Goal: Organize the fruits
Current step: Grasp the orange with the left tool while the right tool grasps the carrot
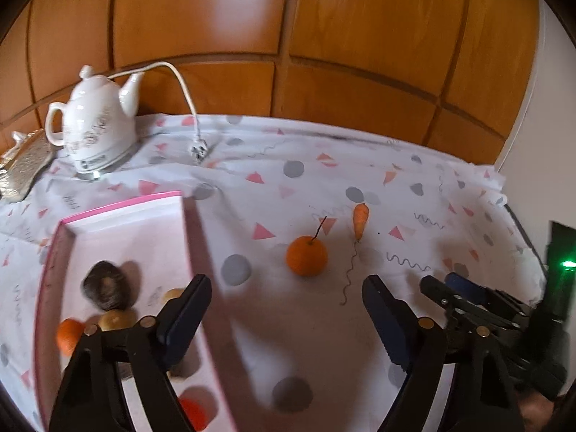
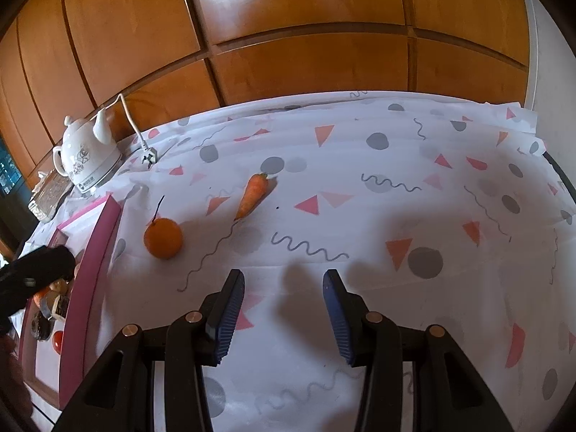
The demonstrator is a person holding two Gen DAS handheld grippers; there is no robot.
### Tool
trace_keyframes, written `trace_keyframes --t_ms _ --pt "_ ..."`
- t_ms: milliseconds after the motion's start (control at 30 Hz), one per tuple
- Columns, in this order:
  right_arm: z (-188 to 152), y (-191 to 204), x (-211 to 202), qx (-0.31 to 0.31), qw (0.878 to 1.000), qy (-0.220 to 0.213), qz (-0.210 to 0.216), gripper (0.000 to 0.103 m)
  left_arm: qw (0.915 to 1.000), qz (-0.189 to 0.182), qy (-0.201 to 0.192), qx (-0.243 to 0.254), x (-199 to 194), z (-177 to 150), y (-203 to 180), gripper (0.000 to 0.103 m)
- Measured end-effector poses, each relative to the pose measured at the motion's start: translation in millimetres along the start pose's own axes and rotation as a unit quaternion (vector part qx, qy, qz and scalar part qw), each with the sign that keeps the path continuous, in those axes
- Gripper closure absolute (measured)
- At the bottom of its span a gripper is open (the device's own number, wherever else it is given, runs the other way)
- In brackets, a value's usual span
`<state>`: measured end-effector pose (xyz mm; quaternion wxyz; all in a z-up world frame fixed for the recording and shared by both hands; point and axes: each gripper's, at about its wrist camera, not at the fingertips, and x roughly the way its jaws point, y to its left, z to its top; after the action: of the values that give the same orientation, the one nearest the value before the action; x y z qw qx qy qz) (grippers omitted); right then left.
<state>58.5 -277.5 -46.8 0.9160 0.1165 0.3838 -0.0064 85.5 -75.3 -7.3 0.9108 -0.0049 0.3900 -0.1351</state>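
A: Listing loose stock on the worktop (image 2: 360, 324): one orange (image 1: 306, 255) with a dark stem, one carrot (image 1: 360, 220). Both lie on the patterned cloth, outside the pink-walled box (image 1: 194, 252), which already holds several fruits.

B: Tools?

A: Left tool (image 1: 288, 309): jaws wide, nothing between them, one finger over the box's edge. Right tool (image 2: 282, 309): jaws partly open, also empty, over bare cloth.

B: Position of the orange relative to each?

A: From the left tool, nearly straight ahead, a little beyond the fingertips. From the right tool, ahead and off to the left, just beside the box wall. The left looks nearer and better lined up.

B: And the carrot?

A: Beyond the orange, slightly right of it, apart from it. In the right wrist view its long axis runs diagonally, tip toward the tool, stem end away. Jaws would likely need to close across that axis.
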Motion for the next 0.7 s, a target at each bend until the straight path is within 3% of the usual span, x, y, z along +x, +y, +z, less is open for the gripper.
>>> trace_keyframes --t_ms 233,300,467,700 --pt "13 -7 9 0.000 1.000 -0.004 -0.004 0.057 0.9997 0.015 0.008 -0.019 43 9 -8 0.025" --pt "16 -7 11 -0.002 1.000 -0.005 -0.003 0.057 0.9996 0.021 0.010 -0.017 54 10 -12 0.035" --pt "24 -7 21 -0.004 1.000 -0.003 0.000 0.057 0.9986 0.029 0.026 -0.035 80 11 -12 0.039" --pt "32 -7 35 -0.004 1.000 0.003 0.005 0.057 0.9978 0.020 0.033 -0.054 99 7 -11 0.049"
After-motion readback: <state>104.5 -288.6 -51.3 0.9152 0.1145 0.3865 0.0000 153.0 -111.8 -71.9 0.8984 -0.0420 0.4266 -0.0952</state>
